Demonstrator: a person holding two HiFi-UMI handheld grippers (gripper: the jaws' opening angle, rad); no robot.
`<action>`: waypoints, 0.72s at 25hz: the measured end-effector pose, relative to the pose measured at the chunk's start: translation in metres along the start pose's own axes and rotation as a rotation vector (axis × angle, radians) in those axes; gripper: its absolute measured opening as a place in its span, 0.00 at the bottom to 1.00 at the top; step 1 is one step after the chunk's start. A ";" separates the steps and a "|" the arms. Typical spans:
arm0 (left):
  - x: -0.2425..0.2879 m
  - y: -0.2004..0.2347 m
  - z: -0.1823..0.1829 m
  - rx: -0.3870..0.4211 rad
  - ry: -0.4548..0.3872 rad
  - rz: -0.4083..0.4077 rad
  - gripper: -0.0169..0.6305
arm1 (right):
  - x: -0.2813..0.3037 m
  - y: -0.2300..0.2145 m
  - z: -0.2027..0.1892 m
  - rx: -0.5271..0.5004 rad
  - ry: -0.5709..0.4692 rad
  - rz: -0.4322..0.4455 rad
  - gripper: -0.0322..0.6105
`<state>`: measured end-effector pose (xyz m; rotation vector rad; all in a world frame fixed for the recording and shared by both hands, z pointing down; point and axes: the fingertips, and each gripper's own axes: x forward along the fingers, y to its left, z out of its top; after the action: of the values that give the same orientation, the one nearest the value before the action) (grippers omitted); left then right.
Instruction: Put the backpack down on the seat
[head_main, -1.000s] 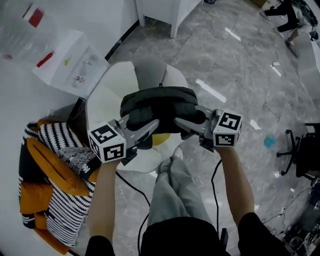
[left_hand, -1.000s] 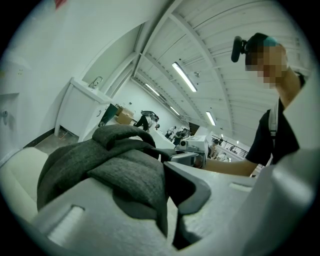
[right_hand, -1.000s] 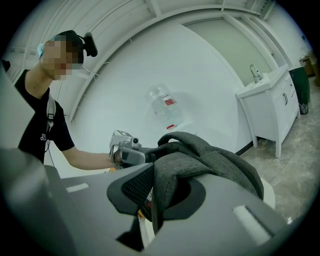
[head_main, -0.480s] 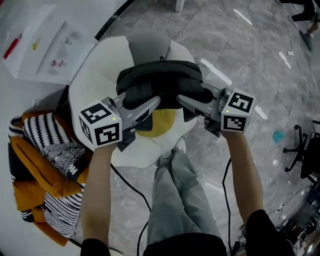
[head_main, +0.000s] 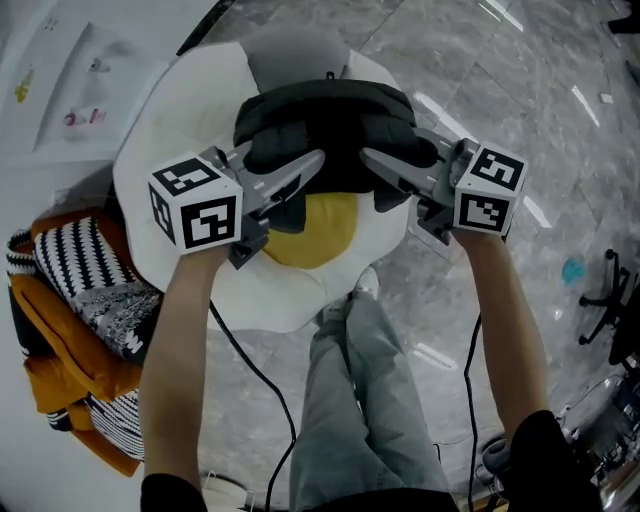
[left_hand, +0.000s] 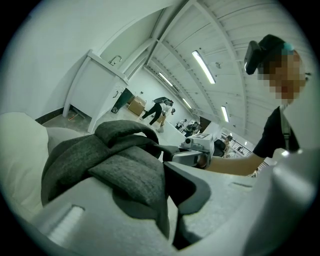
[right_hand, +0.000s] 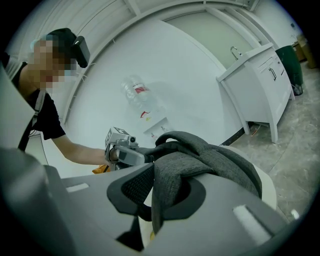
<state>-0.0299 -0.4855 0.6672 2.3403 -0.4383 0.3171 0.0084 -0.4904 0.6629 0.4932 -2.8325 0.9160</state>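
Lowering backpack (head_main: 325, 130): left gripper (head_main: 300, 185) and right gripper (head_main: 378, 180) both clamped on its grey fabric. Over the last second the seat (head_main: 170, 110) has closed in beneath; backpack now over the seat's rear half. I judge touchdown is close, not yet confirmed.

backpack (head_main: 325, 125): matt grey woven cloth | seat (head_main: 165, 130): white, seemingly soft fabric | floor (head_main: 540, 80): glossy stone-look tile
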 end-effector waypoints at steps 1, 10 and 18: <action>0.003 0.004 0.000 0.007 -0.003 0.003 0.09 | 0.000 -0.005 -0.001 -0.017 -0.008 0.006 0.14; 0.031 0.068 0.027 -0.026 -0.028 0.088 0.09 | 0.021 -0.064 0.023 -0.061 -0.066 0.034 0.13; 0.048 0.120 0.019 -0.089 -0.045 0.181 0.07 | 0.040 -0.106 0.004 -0.049 -0.062 0.007 0.12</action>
<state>-0.0321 -0.5910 0.7445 2.2287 -0.6754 0.3237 0.0065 -0.5843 0.7261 0.5149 -2.9062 0.8440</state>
